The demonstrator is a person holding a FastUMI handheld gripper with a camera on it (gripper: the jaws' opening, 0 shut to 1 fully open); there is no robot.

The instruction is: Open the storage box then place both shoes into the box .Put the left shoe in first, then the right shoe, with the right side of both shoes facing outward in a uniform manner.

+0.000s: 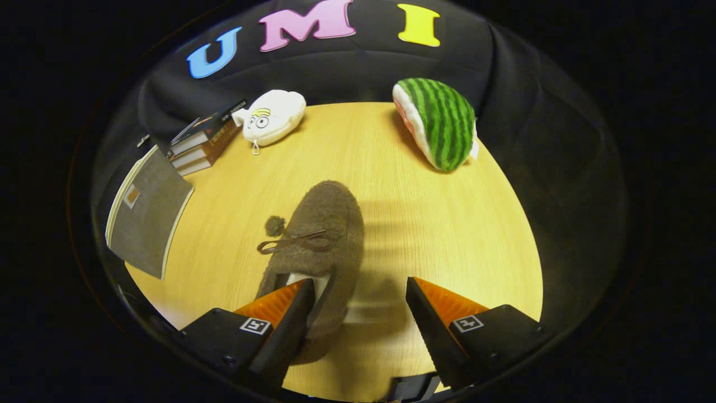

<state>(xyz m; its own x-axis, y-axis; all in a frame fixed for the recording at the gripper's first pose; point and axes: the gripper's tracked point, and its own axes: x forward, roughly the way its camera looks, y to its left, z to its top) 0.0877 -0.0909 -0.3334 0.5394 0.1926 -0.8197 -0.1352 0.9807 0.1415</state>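
Brown fuzzy slipper (324, 240) lies on your desk (447, 224) at 11 o'clock; fingers (296, 313) wide, left one inside its opening. Close on the rim.

Desk (447, 235): light wood grain, bare over most of what lies ahead of my claw.

Far end, ahead and to the right: watermelon-slice plush (439, 120), green striped rind up, pale and pink edge facing left. It lies near the desk's far edge.

Far end, ahead and to the left: white plush toy (274, 117) with cartoon eyes and a small dangling tag. Just to its left, a stack of books (204, 143), spines toward the toy, touching or nearly touching it; I cannot tell which.

Nearer on the left, beside the stack: a grey-covered book (148, 215) lying flat, overhanging the desk's left edge.
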